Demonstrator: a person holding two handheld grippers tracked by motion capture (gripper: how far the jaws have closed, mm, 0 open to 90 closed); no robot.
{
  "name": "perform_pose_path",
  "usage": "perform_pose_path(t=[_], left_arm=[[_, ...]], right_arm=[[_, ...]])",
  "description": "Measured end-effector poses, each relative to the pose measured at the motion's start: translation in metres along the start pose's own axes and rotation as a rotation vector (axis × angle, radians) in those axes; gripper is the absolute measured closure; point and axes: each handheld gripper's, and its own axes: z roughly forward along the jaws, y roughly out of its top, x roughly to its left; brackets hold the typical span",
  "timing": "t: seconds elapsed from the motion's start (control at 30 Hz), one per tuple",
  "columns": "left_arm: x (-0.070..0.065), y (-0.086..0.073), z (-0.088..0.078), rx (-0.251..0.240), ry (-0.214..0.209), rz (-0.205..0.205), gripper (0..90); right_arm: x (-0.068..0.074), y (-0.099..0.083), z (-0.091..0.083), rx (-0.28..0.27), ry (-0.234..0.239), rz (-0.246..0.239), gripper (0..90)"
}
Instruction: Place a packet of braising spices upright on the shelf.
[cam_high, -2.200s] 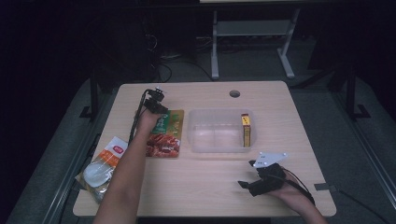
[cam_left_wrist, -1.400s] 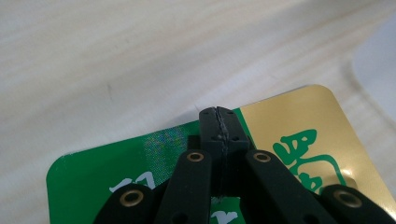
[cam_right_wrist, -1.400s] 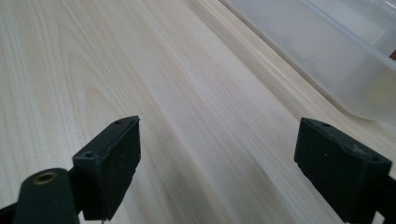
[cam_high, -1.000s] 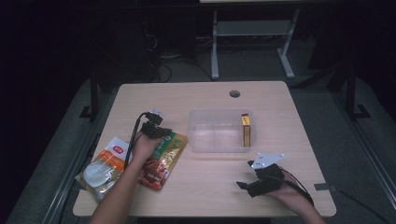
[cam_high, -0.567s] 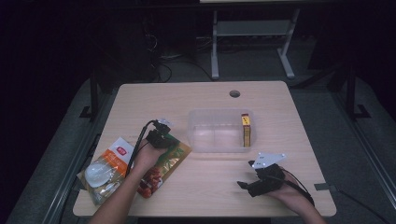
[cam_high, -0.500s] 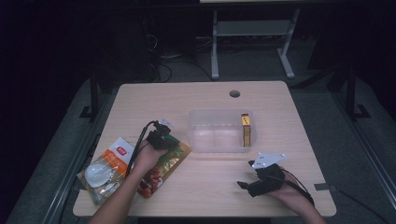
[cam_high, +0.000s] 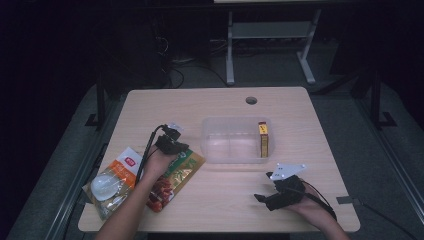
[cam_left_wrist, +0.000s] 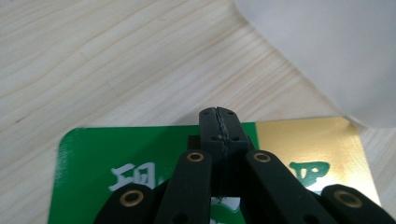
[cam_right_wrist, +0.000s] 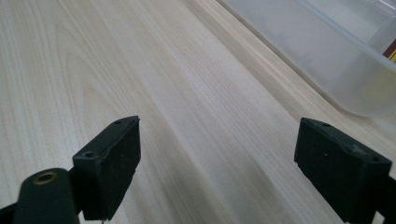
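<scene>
Under the left gripper (cam_high: 176, 146) lies a green and gold snack packet (cam_high: 172, 180), flat on the table (cam_high: 220, 200), and the jaws are pressed together on the packet's top edge; in the left gripper view the black tips (cam_left_wrist: 219, 122) meet in a thin seam with the foil pinched between them. Just beyond those tips and a little to the side sits a clear plastic bin (cam_high: 235, 142), close to the packet's gold corner but apart from it. One small yellow box (cam_high: 263, 140) already stands on edge inside the bin, against the wall farthest from the left gripper.

My guess is the job is packing snacks into the bin, and it looks about a third done: one item in, one gripped and not yet lifted, one untouched. The untouched one is an orange and white bag (cam_high: 112, 180) on the outer side of the left forearm, partly tucked beneath it near the table edge.

The right gripper (cam_high: 267, 200) rests near the front edge of the table, jaws spread wide with nothing but bare wood between them, the bin just ahead of it.

Count: two grippers, one bin, one box, one packet, one bag.
</scene>
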Motion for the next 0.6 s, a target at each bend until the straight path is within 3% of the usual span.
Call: perform_pose_path(t=[0.1, 0.3, 0.43, 0.53, 0.6], left_arm=[[-0.005, 0.001, 0.0, 0.009, 0.018, 0.026, 90.0], [-0.01, -0.002, -0.002, 0.019, -0.022, 0.022, 90.0], [-0.019, -0.008, -0.006, 0.035, -0.05, 0.062, 90.0], [-0.023, -0.009, -0.006, 0.041, -0.059, 0.068, 90.0], [-0.03, -0.012, -0.008, 0.049, -0.092, 0.078, 90.0]], right_arm=[[-0.001, 0.0, -0.001, -0.002, -0.001, -0.005, 14.1], [0.0, 0.0, 0.0, 0.001, 0.0, -0.007, 14.1], [0.0, 0.0, 0.0, 0.001, 0.0, -0.006, 14.1], [0.0, 0.0, 0.0, 0.001, -0.001, -0.001, 14.1], [0.001, 0.0, 0.0, 0.0, -0.001, -0.008, 14.1]])
